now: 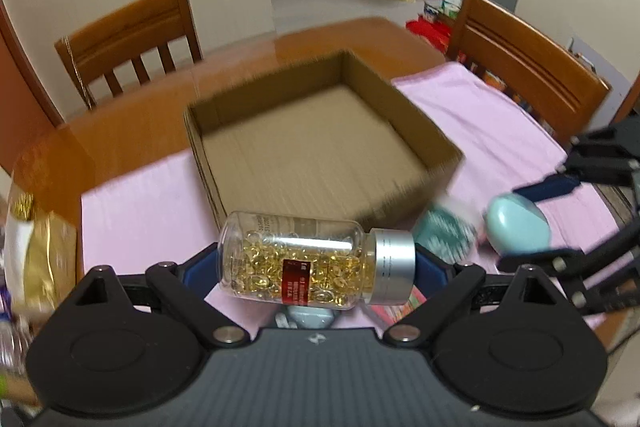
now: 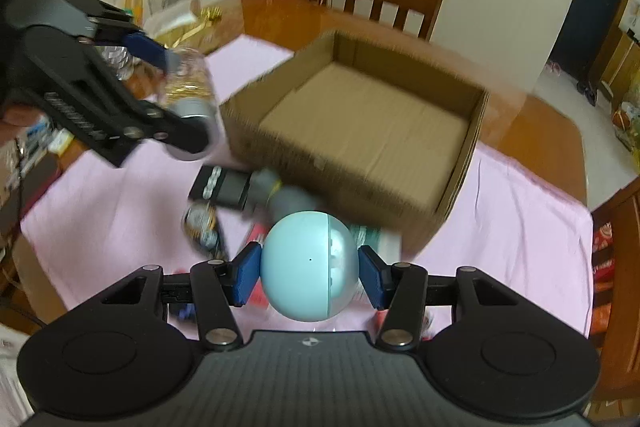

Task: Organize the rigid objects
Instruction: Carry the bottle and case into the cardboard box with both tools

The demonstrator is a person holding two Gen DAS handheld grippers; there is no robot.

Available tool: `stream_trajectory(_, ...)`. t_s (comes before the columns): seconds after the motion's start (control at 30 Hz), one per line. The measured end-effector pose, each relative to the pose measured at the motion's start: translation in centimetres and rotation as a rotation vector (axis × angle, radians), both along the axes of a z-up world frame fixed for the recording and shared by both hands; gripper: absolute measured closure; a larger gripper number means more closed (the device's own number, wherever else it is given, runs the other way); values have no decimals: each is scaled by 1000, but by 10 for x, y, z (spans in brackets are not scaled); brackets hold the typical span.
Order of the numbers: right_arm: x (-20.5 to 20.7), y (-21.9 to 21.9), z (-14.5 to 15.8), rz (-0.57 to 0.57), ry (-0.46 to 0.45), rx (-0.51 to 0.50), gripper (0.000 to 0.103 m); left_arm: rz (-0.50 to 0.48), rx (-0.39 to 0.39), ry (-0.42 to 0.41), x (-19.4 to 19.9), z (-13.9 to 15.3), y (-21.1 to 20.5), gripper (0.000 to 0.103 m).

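Left gripper (image 1: 318, 269): pads pinched a clear bottle (image 1: 296, 263) of gold capsules end to end, silver cap toward three o'clock, carried sideways, probably for lowering flat. Right gripper (image 2: 308, 273): pads clamped a pale blue egg-shaped case (image 2: 306, 267) across its middle, lifted clear of the pink cloth (image 2: 112, 211). Loose small items (image 2: 224, 195): lay blurred at twelve o'clock beyond the case. Cardboard box (image 1: 320, 147): open, empty, farther at twelve o'clock, evidently the destination for both.

Cardboard box (image 1: 320, 131) open-topped w/ bare floor, clutter (image 2: 224, 195) just beside it
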State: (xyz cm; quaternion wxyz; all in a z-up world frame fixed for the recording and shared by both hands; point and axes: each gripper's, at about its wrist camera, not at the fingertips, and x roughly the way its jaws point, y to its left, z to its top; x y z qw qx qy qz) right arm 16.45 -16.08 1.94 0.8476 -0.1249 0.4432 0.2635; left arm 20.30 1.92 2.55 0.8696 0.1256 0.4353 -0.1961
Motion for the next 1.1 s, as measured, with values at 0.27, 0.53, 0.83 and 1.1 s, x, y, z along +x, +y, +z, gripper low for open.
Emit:
stream_trajectory(0.27,37,-8,11,-37,-46,10,45,31,20,-39,78,-11,-20,9)
stream_trajectory(0.53,64,-16,11,-81,-59,6,45,126,24,-59,137,-38,-22,7)
stream_trajectory(0.83,80,-18,9,-108,-56,11,45,156,8,-97,121,-32,-3,5)
stream_trajectory(1.1,103,-14,8,-111,-67,5,45,198,-29,-172,62,-9,30,1)
